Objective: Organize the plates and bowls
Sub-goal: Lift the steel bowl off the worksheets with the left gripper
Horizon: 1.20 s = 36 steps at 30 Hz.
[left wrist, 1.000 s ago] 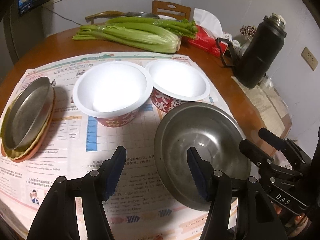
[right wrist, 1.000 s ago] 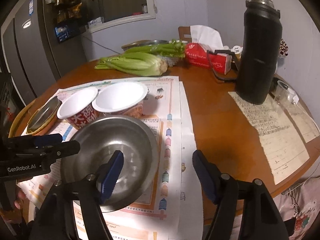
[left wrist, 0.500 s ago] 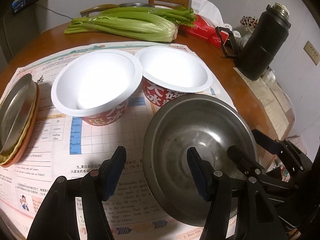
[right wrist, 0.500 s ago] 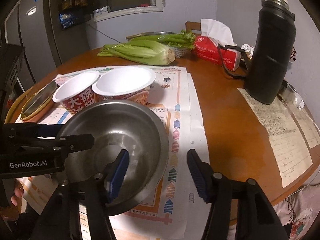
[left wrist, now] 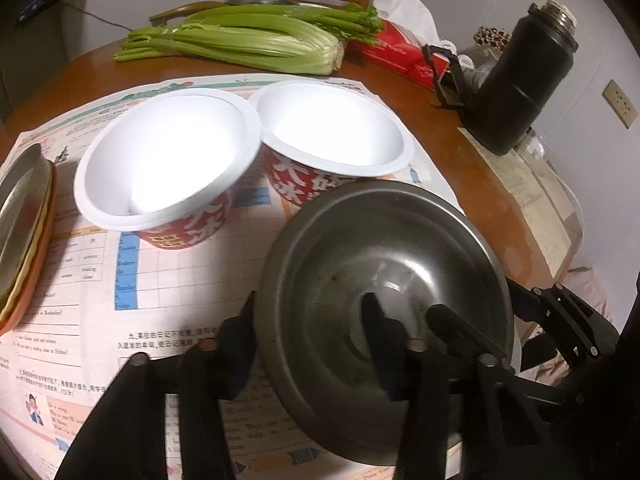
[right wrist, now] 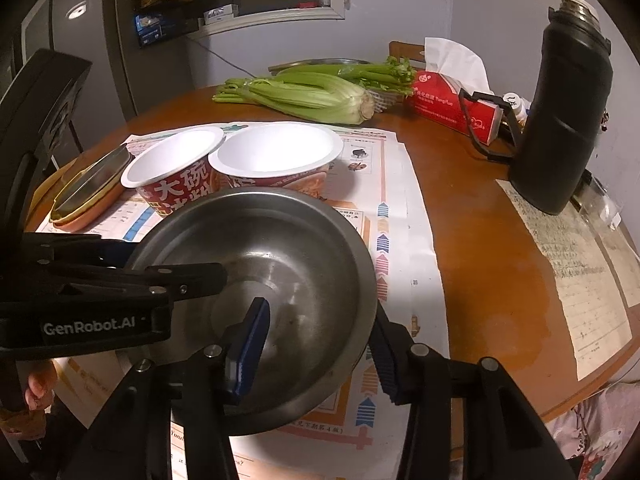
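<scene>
Newspaper sheets [left wrist: 132, 320] cover the near part of a round wooden table [right wrist: 488, 264], and on them, right in front of me, sits the steel bowl [left wrist: 384, 264] I am working on. My left gripper [left wrist: 308, 336] straddles the bowl's left rim: one finger stands outside the wall over the newspaper, the other reaches inside toward the bowl's flat bottom, so the wall runs between them. These jaws have just been closing with the rim between them, and both pads look pressed on the wall. My right gripper [right wrist: 320, 344] takes the opposite side of the bowl the same way, its blue-padded finger [right wrist: 250, 344] inside the basin and the other finger outside the right rim. These jaws too have just been closing on the rim, and they now pinch it firmly. Just behind the bowl stand two paper bowls [left wrist: 168, 164], red outside and white inside, rims touching. Farther left, a stack of plates [left wrist: 24, 232] lies on the newspaper. Celery [right wrist: 304, 92], a red tissue box [right wrist: 452, 104] and a black flask [right wrist: 564, 116] stand toward the far edge.
</scene>
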Motion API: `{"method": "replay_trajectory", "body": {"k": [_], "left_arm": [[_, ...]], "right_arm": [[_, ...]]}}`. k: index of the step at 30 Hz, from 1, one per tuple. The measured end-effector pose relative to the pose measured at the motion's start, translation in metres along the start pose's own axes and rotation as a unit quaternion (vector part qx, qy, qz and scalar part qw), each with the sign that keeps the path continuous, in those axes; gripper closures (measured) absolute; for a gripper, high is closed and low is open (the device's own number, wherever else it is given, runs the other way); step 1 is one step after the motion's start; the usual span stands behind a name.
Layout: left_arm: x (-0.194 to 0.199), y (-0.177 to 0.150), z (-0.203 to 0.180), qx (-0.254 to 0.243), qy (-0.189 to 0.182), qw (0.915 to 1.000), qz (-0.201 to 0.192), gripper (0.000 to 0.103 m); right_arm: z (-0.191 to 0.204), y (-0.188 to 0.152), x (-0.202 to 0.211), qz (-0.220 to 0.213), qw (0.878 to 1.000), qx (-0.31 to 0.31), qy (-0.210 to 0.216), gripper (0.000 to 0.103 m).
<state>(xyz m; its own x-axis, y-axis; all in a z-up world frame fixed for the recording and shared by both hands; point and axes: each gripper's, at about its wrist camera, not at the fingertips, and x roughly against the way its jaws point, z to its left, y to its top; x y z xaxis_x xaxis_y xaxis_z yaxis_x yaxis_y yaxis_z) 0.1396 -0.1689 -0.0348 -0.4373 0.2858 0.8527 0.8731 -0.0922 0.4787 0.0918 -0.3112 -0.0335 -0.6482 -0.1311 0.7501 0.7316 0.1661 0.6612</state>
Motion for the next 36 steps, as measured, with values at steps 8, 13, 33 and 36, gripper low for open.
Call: {"method": "replay_trajectory", "body": {"k": [8, 13, 33, 36], "left_arm": [[0.008, -0.002, -0.004, -0.008, 0.002, 0.9999, -0.008, 0.057], [0.019, -0.003, -0.006, -0.011, -0.003, 0.9998, -0.017, 0.057], [0.109, -0.023, 0.041, 0.023, 0.002, 0.9942, -0.105, 0.057], [0.115, -0.03, 0.054, 0.03, 0.002, 0.9938, -0.107, 0.057]], "right_arm": [[0.0, 0.001, 0.002, 0.0, 1.0, 0.003, 0.002, 0.054], [-0.002, 0.003, 0.011, -0.007, 1.0, -0.001, 0.006, 0.054], [0.067, 0.024, 0.066, -0.06, 0.996, 0.049, 0.037, 0.054], [0.082, 0.024, 0.066, -0.054, 0.996, 0.057, 0.042, 0.054]]}}
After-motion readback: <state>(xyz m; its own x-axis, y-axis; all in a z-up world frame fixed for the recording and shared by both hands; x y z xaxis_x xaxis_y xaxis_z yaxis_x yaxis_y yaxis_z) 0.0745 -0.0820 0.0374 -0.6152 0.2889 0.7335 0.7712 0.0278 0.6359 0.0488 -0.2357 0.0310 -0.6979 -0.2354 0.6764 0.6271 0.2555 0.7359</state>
